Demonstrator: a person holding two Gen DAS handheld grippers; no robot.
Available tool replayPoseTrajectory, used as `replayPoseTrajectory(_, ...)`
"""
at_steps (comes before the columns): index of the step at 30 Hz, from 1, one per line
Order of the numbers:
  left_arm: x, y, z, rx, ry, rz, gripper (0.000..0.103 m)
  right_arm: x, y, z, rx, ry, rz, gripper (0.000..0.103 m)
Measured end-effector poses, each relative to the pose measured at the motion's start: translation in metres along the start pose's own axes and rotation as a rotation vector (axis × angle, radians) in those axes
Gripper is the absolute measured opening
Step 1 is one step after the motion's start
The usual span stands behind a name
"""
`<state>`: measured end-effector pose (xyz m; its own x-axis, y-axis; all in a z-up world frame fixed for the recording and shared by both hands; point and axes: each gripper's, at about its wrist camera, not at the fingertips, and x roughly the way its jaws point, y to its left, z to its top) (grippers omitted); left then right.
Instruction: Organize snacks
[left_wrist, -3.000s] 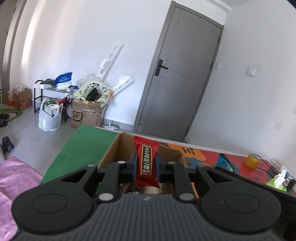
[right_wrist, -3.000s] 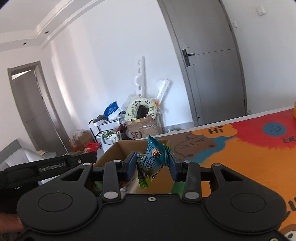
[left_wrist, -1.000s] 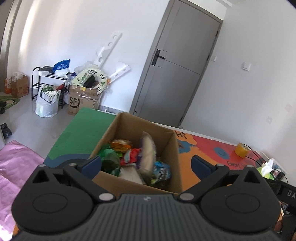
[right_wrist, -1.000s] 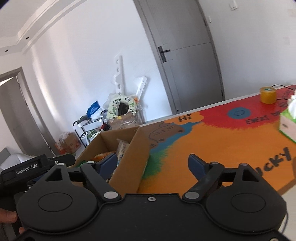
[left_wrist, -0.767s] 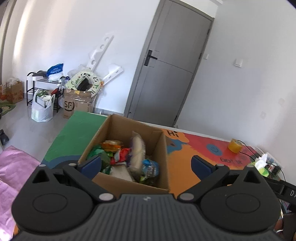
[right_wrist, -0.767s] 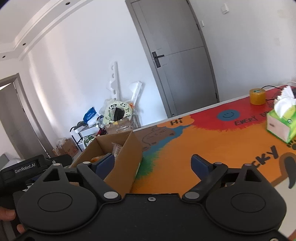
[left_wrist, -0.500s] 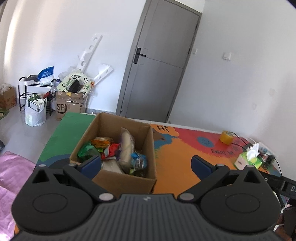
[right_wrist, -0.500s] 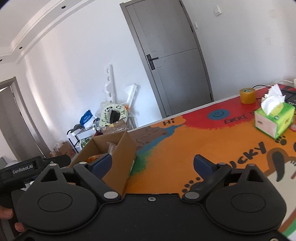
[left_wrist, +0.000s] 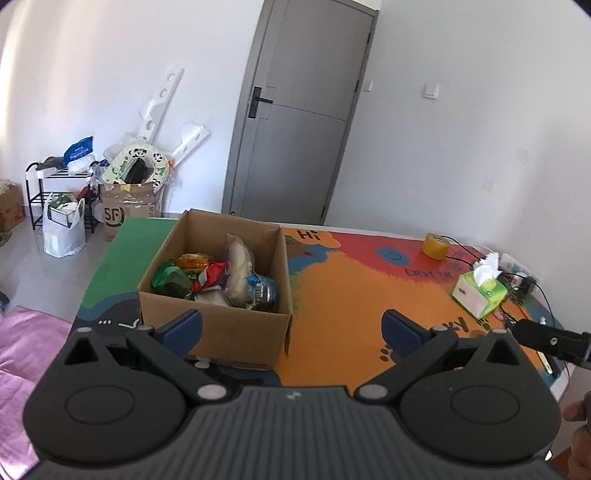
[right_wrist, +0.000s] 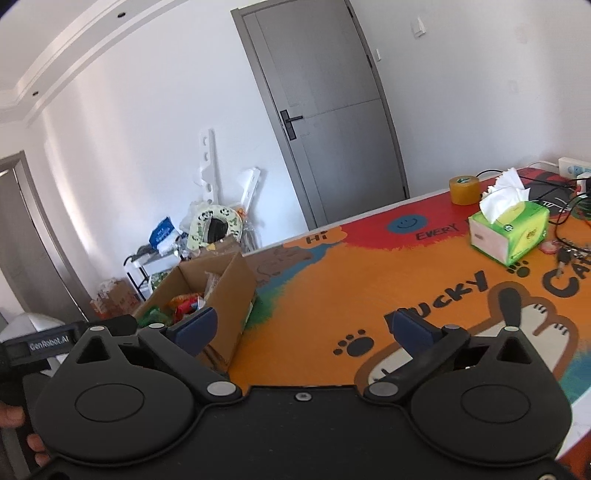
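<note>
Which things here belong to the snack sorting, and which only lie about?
Belong to the job:
- cardboard box
- snack packets inside it

Lying about:
- tissue box
- tape roll
- cables

The box (left_wrist: 229, 334) is brown matt cardboard. The snack bags (left_wrist: 207, 273) inside are shiny, crinkly plastic. The worktop (left_wrist: 354, 295) is smooth with painted colours. Soft white paper sticks out of the tissue box (right_wrist: 511, 230).

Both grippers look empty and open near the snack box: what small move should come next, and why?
Probably draw both back and stop. The left gripper and right gripper, whose jaws have just been opening, hold nothing; the snacks sit in the cardboard box; no loose snack shows on the mat.
</note>
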<state>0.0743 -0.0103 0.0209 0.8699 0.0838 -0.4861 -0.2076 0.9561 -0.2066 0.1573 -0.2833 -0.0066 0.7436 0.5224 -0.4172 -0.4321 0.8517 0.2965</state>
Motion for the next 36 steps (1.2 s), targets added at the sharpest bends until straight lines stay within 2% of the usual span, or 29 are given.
replayPoseTrajectory(8, -0.02, 0.0, 0.005, 0.065, -0.001, 0.013, 0.103, -0.021, 0.009, 0.002, -0.057, 0.006, -0.021, 0.103)
replayPoseTrajectory(15, -0.028, 0.011, 0.006, 0.06, 0.009, 0.025, 0.103, -0.033, 0.01, 0.006, -0.053, 0.009, -0.032, 0.103)
replayPoseTrajectory(36, -0.039, 0.022, 0.008, 0.078, 0.03, 0.051, 0.103, -0.029, 0.016, 0.007, -0.066, 0.057, -0.026, 0.103)
